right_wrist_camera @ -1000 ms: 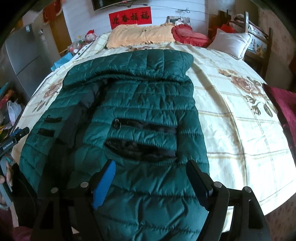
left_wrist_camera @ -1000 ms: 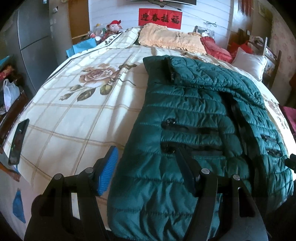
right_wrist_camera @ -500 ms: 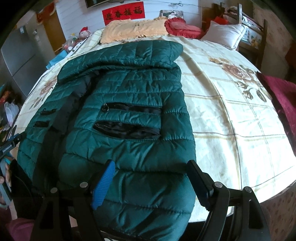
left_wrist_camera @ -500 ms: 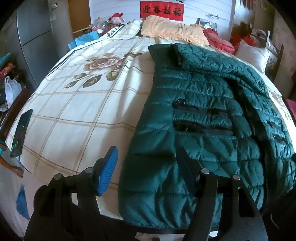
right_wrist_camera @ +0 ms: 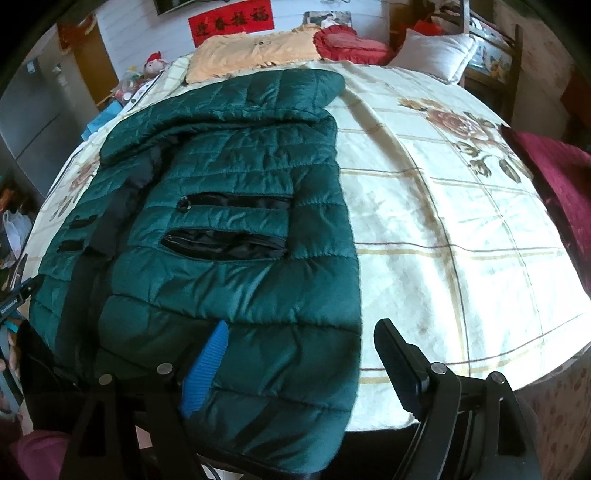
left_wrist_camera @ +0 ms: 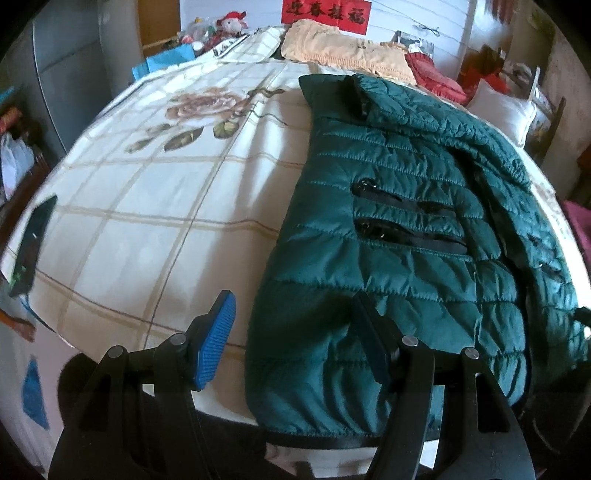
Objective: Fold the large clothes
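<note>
**Green quilted jacket at the foot of the bed, both grippers spread over its hem corners**

A dark green quilted jacket [left_wrist_camera: 399, 236] lies flat on the bed [left_wrist_camera: 155, 206], lengthwise, its collar end toward the headboard and its hem hanging just over the near edge; in the left wrist view it covers the right half of the checked, rose-printed bedspread, in the right wrist view the left half; two black zip pockets [right_wrist_camera: 225, 221] cross each front panel, and a dark lining strip runs down the middle where the panels meet

The left gripper [left_wrist_camera: 291, 343] hovers over the jacket's left hem corner with its jaws apart and nothing pinched; its blue pad [left_wrist_camera: 216, 339] stands over bare bedspread just beside the jacket's edge, while the black finger [left_wrist_camera: 373, 343] stands over the green fabric; whether either finger touches the cloth cannot be told

The right gripper [right_wrist_camera: 303, 365] is likewise released, its jaws having just been widening, with the jacket's right hem corner lying between them; its blue pad [right_wrist_camera: 205, 369] is over the quilted fabric and the black finger [right_wrist_camera: 399, 365] over the bedspread past the jacket's edge

At the head of the bed lie an orange blanket [right_wrist_camera: 251, 51], a red cushion [right_wrist_camera: 351, 44] and a white pillow [right_wrist_camera: 432, 51]; a red banner [right_wrist_camera: 231, 20] hangs on the wall behind; a dark phone [left_wrist_camera: 35, 236] rests near the bed's left edge
</note>
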A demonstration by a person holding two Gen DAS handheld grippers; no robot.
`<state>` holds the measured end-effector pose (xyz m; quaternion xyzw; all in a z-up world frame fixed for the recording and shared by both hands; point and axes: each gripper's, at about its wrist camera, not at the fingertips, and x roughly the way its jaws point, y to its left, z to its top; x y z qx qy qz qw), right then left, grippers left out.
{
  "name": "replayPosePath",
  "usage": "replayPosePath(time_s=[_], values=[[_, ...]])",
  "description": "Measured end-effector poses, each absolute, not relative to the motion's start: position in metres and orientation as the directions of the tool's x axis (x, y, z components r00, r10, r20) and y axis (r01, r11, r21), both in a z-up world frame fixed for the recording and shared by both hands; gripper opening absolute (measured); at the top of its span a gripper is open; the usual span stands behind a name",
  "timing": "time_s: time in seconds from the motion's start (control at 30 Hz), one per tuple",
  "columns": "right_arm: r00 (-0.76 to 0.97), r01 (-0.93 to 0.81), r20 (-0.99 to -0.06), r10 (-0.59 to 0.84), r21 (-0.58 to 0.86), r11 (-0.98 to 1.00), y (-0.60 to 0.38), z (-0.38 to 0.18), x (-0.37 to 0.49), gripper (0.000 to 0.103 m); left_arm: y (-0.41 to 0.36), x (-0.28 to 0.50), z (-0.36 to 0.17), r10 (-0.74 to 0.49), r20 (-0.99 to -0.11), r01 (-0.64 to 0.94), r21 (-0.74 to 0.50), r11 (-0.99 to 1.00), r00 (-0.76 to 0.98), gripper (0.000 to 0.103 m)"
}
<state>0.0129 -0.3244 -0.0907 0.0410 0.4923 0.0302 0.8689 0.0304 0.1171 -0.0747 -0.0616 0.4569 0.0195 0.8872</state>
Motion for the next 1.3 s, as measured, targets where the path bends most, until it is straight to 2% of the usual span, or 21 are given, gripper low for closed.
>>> replayPosePath(time_s=[0.27,0.53,0.8,0.97,1.13,1.2,1.27,1.3], values=[[0.487,0.008,-0.862,0.139,0.163,0.987,-0.339,-0.096,0.01,0.083,0.141,0.03,-0.08,-0.094,-0.821,-0.124,-0.197,0.973,0.563,0.065],[0.45,-0.016,-0.861,0.236,0.256,0.967,-0.347,-0.106,0.009,0.083,0.138,0.036,-0.093,-0.244,-0.834,-0.095,-0.331,0.939,0.496,0.065],[0.404,-0.084,-0.838,0.368,0.366,0.927,-0.335,-0.111,0.008,0.084,0.129,0.04,-0.092,-0.258,-0.846,-0.061,-0.321,0.945,0.467,0.065],[0.411,-0.125,-0.837,0.361,0.341,0.932,-0.326,-0.112,0.009,0.084,0.133,0.042,-0.093,-0.301,-0.835,-0.054,-0.365,0.929,0.461,0.065],[0.414,-0.128,-0.828,0.379,0.359,0.924,-0.323,-0.113,0.015,0.086,0.127,0.044,-0.092,-0.284,-0.845,-0.035,-0.336,0.941,0.453,0.065],[0.426,-0.133,-0.823,0.377,0.355,0.925,-0.322,-0.112,0.015,0.083,0.124,0.046,-0.092,-0.276,-0.853,-0.026,-0.319,0.947,0.444,0.065],[0.434,-0.15,-0.824,0.365,0.333,0.931,-0.32,-0.11,0.015,0.066,0.122,0.046,-0.092,-0.275,-0.858,-0.016,-0.313,0.95,0.434,0.065],[0.44,-0.165,-0.825,0.356,0.315,0.935,-0.318,-0.108,0.015,0.062,0.121,0.045,-0.092,-0.275,-0.86,-0.011,-0.31,0.951,0.43,0.065]])
